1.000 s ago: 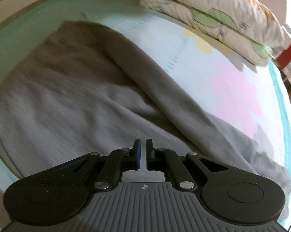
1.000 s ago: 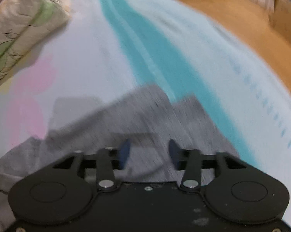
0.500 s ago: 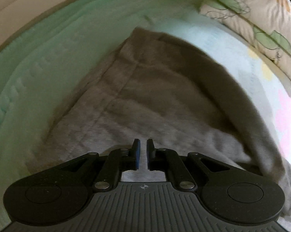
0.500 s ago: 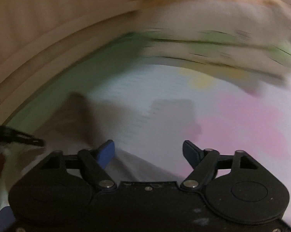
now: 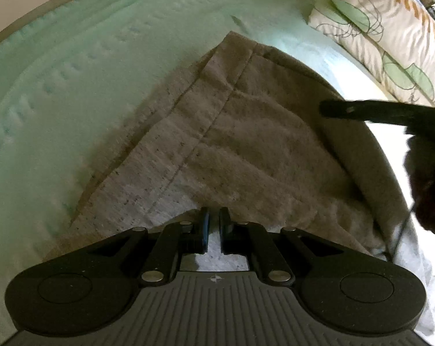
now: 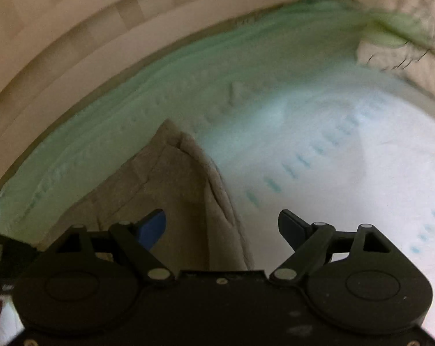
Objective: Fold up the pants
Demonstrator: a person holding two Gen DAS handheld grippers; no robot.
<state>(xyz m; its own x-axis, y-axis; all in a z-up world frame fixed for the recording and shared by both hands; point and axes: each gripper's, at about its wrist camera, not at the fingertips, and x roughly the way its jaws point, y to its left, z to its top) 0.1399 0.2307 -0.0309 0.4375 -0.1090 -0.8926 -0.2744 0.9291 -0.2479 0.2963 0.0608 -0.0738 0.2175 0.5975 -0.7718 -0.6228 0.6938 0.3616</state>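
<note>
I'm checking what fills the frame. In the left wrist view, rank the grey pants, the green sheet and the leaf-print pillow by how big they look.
1. Grey pants, widest patch in the middle.
2. Green sheet, across the upper left. It looks close in area to the pants, so that order is unsure.
3. Leaf-print pillow, clearly smallest, cut off by the frame edge at upper right.

Dim warm light, right-wrist view motion-blurred, fisheye bending at edges

Both wrist views steeply down, sharing pants (image 5: 246, 132)
</note>
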